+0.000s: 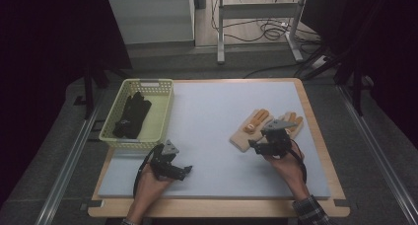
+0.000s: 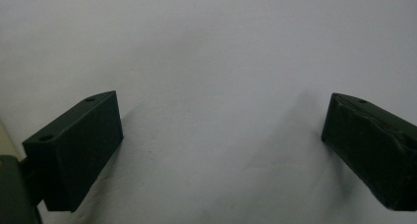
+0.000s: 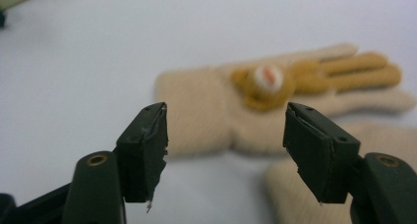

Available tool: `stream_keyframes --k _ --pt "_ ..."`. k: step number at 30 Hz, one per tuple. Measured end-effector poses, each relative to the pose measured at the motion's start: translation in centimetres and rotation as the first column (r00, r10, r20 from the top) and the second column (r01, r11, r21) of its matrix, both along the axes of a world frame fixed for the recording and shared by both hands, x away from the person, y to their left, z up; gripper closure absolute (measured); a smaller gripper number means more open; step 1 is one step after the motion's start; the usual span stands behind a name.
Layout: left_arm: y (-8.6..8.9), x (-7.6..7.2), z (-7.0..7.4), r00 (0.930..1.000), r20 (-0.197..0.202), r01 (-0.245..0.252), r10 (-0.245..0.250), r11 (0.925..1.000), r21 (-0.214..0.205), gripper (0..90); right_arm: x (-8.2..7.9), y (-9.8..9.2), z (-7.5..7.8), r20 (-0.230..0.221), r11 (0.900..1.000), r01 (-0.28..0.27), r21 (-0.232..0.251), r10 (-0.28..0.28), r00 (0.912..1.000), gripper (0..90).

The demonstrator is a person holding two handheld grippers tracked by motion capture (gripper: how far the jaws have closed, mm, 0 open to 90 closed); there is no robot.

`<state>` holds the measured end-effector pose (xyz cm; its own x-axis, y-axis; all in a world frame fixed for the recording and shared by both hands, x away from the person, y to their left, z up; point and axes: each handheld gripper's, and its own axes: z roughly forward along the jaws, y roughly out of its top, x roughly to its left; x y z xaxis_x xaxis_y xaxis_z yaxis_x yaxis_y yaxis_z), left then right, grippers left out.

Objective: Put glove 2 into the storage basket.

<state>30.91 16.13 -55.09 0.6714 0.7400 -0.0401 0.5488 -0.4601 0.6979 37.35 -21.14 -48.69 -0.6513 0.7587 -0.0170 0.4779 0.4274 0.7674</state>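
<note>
- Pale blue matting (image 1: pixel 217 136) is covering the wooden table (image 1: pixel 315 136), with a yellow basket (image 1: pixel 165 106) sitting at its far left corner and holding black gloves (image 1: pixel 132 115).
- Right gripper (image 3: pixel 226 150) is hanging above the near end of the beige gloves (image 3: pixel 216 111) on the mat's right side, jaws apart with nothing between them.
- Left gripper (image 2: pixel 221 150) is hovering over bare mat, jaws spread wide and gripping nothing.

On the tabletop (image 1: pixel 222 136), the right tool (image 1: pixel 258 147) hovers just beside the beige gloves (image 1: pixel 246 131), its jaws apart. The left tool (image 1: pixel 183 171) rests near the yellow basket (image 1: pixel 162 111), which holds black gloves (image 1: pixel 132 116)
</note>
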Motion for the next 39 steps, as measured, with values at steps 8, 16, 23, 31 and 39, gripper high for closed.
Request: stream_keyframes --k 8,16,23,31,39 --pt "0.0 0.0 0.0 1.0000 0.001 -0.001 0.001 1.0000 -0.001 2.4 5.0 1.8 -1.0 -0.013 0.9939 0.093 -0.059 -0.094 0.9955 27.1" --pt "0.0 0.0 0.0 1.0000 0.001 -0.001 0.001 1.0000 -0.002 2.5 6.8 3.1 -3.2 -0.002 0.9809 0.093 -0.171 -0.094 0.9956 47.2" --pt "0.0 0.0 0.0 1.0000 0.001 -0.001 0.001 1.0000 -0.002 2.5 5.4 3.8 -1.7 0.016 0.9945 -0.024 -0.102 0.026 0.9995 63.4" --pt "0.0 0.0 0.0 1.0000 0.001 -0.001 0.001 1.0000 -0.002 2.7 2.6 7.7 -1.3 0.002 0.9639 -0.253 -0.082 0.255 0.9671 48.7" --pt "0.0 0.0 0.0 1.0000 0.001 -0.001 0.001 1.0000 -0.001 2.7 2.3 5.2 -0.1 0.009 0.9856 -0.161 -0.052 0.162 0.9868 52.7"
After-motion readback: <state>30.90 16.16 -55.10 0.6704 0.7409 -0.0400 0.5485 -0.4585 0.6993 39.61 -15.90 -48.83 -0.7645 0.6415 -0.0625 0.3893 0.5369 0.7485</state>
